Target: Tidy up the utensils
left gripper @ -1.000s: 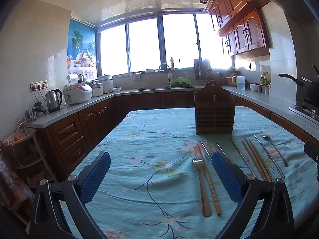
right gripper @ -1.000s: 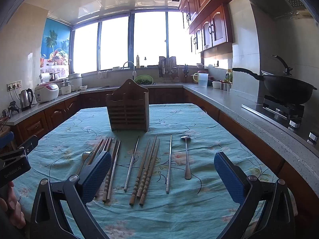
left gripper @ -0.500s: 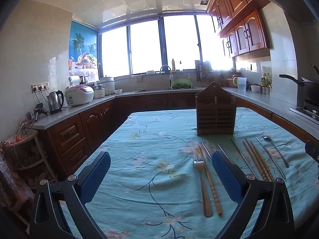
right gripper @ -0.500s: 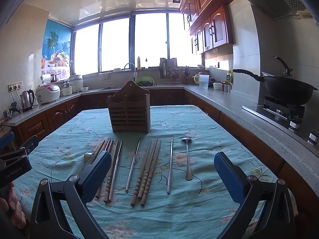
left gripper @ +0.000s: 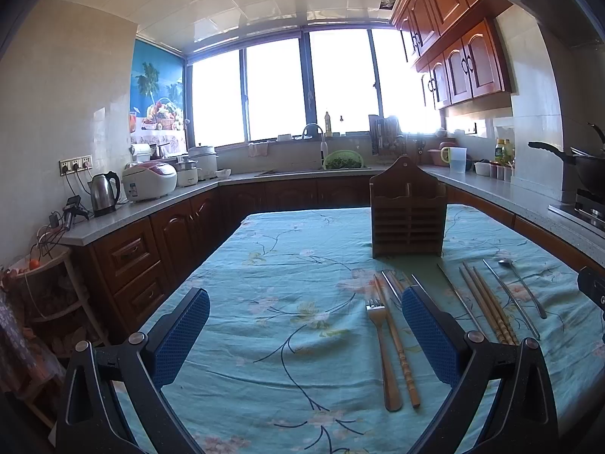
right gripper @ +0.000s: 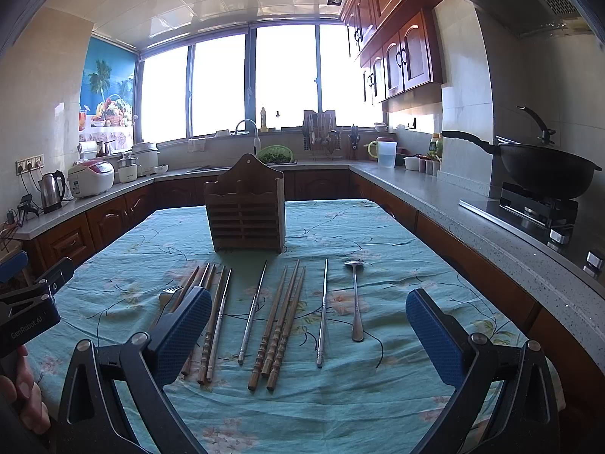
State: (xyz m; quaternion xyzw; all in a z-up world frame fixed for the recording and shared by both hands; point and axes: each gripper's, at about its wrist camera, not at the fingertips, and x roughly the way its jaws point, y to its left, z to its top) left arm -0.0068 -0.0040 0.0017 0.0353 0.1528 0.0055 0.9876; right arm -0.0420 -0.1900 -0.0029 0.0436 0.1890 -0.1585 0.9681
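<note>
Hovering low over the near end of the table, the right gripper (right gripper: 308,325) has its jaws wide and empty, and the left gripper (left gripper: 304,329) is spread just as wide with nothing in it. Past them, on the cloth (right gripper: 397,234), the utensils lie in a loose row, handles toward the camera: a fork (right gripper: 166,297) at the left, wooden chopsticks (right gripper: 280,321) in the middle, metal chopsticks (right gripper: 252,312), and a spoon (right gripper: 356,302) at the right. These look light, stiff and thin; the metal ones are probably slick (and lie flat on soft cloth), so pinching across the shaft near mid-length seems safest. Farther back the wooden holder (right gripper: 245,212) stands upright, apparently empty. Against the frames a second ago, both views sit a touch lower and closer; no utensil has shifted, and the jaws are unchanged.
</note>
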